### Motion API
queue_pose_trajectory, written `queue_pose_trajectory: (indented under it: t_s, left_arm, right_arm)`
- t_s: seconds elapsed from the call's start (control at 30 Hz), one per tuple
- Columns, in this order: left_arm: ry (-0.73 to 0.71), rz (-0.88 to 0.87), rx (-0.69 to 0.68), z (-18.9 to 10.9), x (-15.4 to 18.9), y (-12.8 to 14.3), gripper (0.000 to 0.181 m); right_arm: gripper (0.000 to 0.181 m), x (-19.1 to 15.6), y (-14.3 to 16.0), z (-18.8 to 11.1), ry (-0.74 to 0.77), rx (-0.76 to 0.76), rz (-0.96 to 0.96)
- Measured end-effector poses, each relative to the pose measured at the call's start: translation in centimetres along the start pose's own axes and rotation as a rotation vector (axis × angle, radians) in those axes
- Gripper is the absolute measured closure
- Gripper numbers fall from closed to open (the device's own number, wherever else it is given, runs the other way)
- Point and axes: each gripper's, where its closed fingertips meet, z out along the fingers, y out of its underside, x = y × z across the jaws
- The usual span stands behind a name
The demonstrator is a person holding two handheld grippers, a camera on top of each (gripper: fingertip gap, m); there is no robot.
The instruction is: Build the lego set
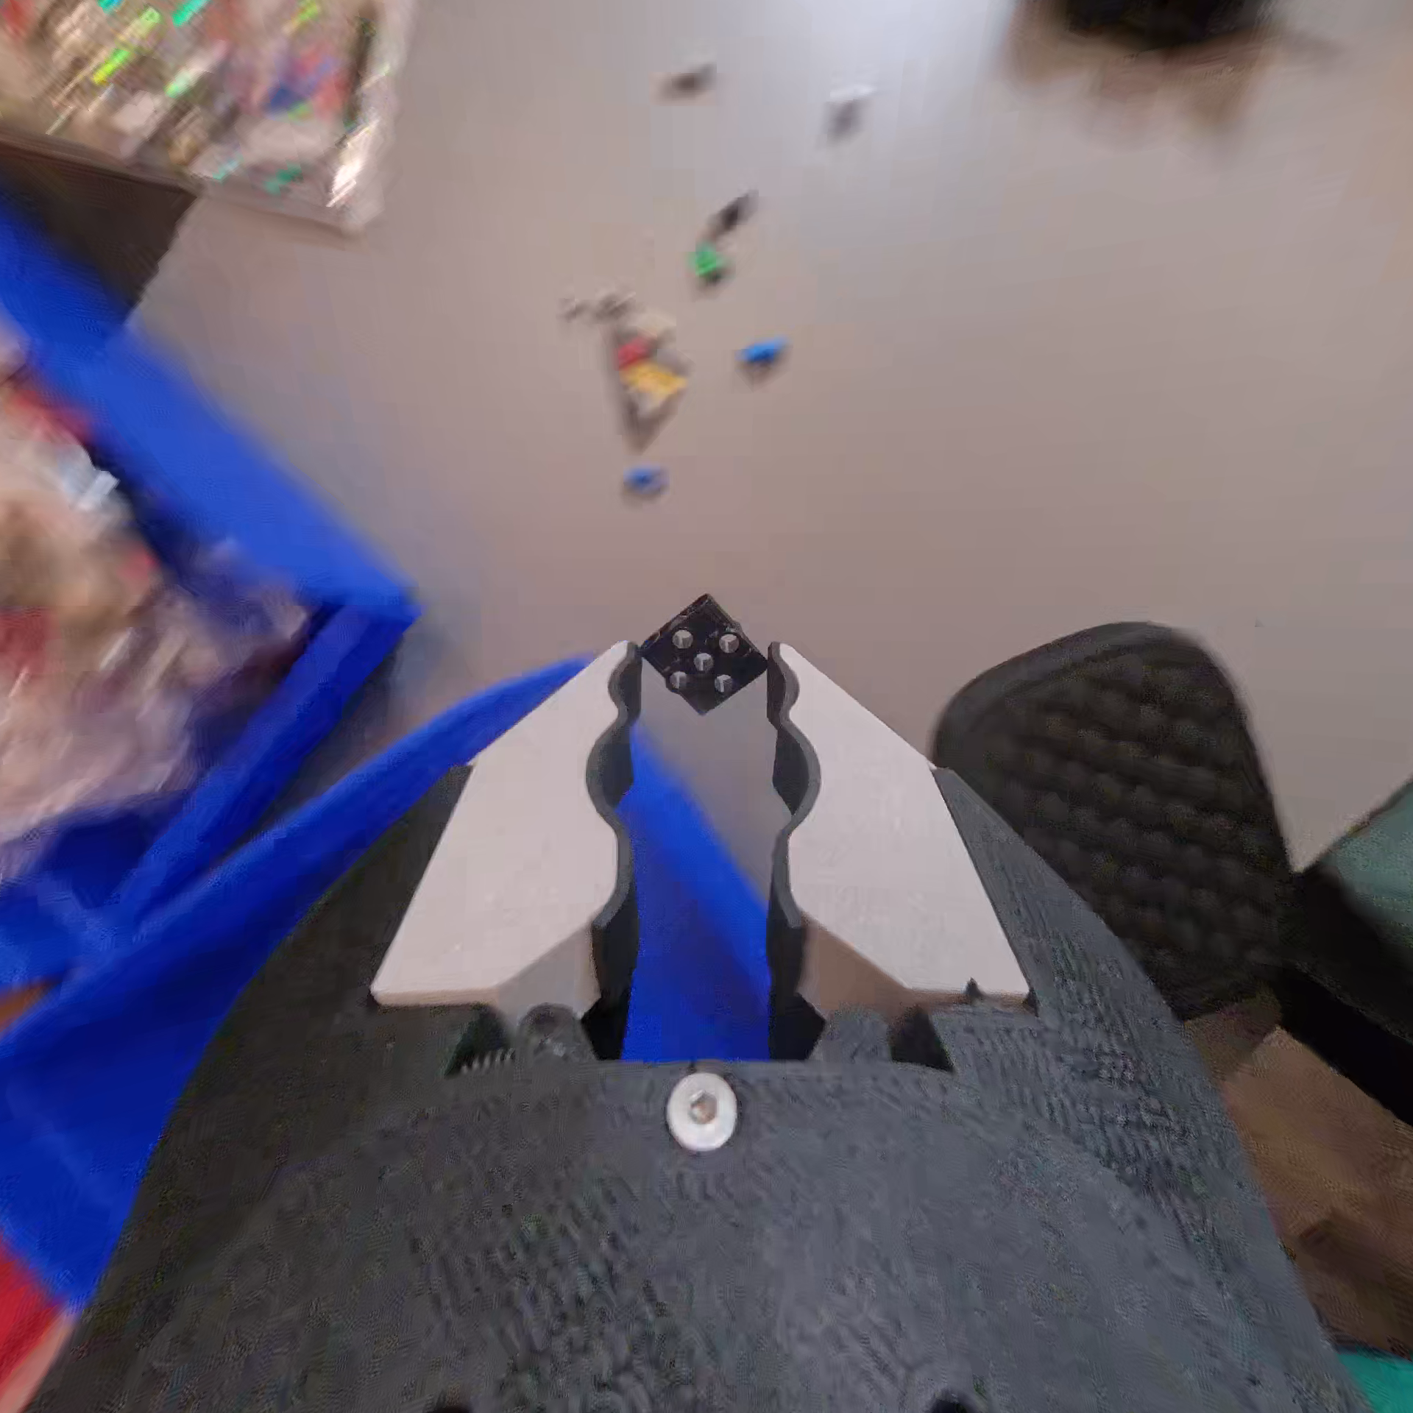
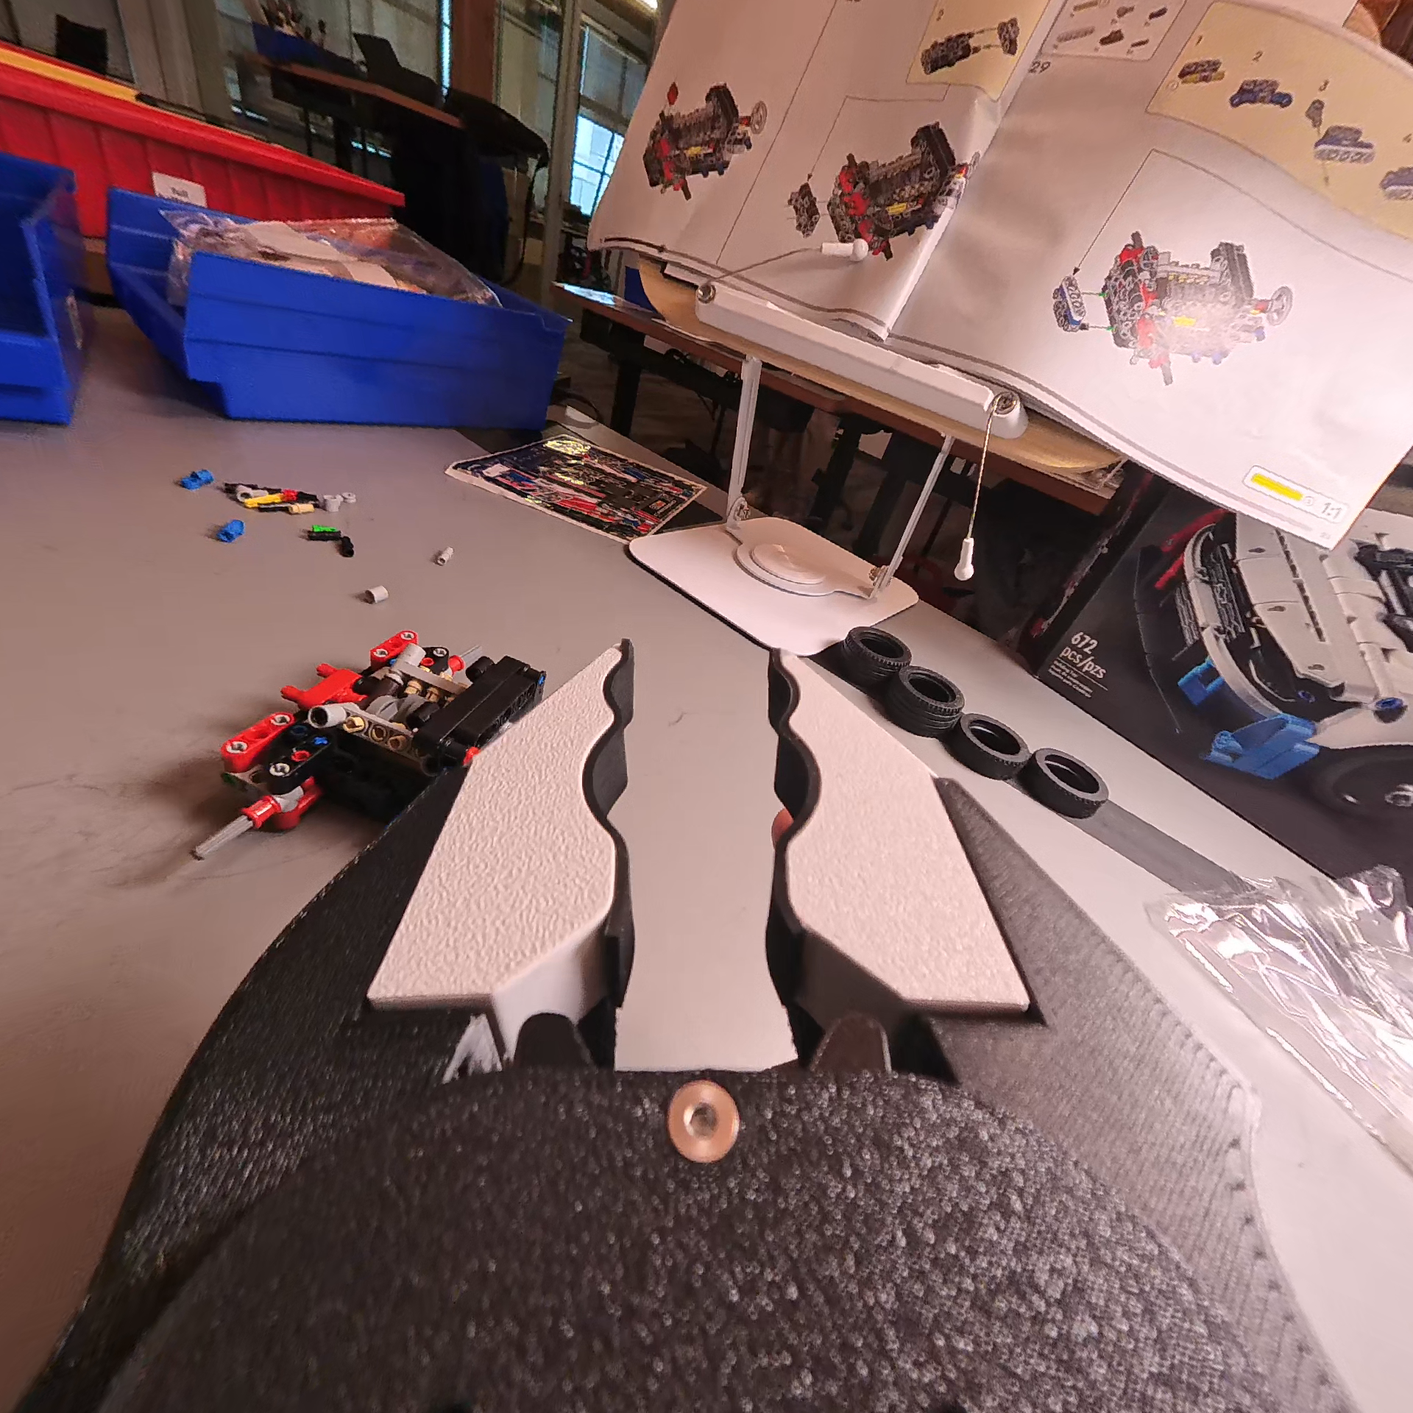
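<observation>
Left gripper (image 1: 704, 667) clamped on a small black lego piece (image 1: 703, 655), high above the table (image 1: 994, 382). Right gripper (image 2: 700, 673) parted and empty, low over the table, just right of the half-built lego assembly (image 2: 382, 722). Loose pieces (image 2: 283, 501) farther left; four tyres (image 2: 971, 722) near right.

Your left wrist view looks steeply down from high above the counter (image 1: 994, 382), far over the scattered loose pieces (image 1: 650, 367), and is motion-blurred. Your right wrist view sits low, just above the counter, facing level past those loose pieces (image 2: 283, 501). Both views share them and the blue bins (image 2: 359, 344).
</observation>
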Motion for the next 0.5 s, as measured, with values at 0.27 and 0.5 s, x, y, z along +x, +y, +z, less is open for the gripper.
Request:
queue_pose_trajectory:
  t_s: [0.27,0.5]
  left_arm:
    - [0.258,0.332,-0.022,10.6,14.8,-8.1,0.149]
    - [0.314,0.412,-0.043,15.2,19.0,-11.0,0.149]
  right_arm:
    - [0.123,-3.0,-0.6,-0.9,-0.191,-0.025,0.032]
    - [0.100,0.4,-2.1,-1.6,-0.013,0.044,0.065]
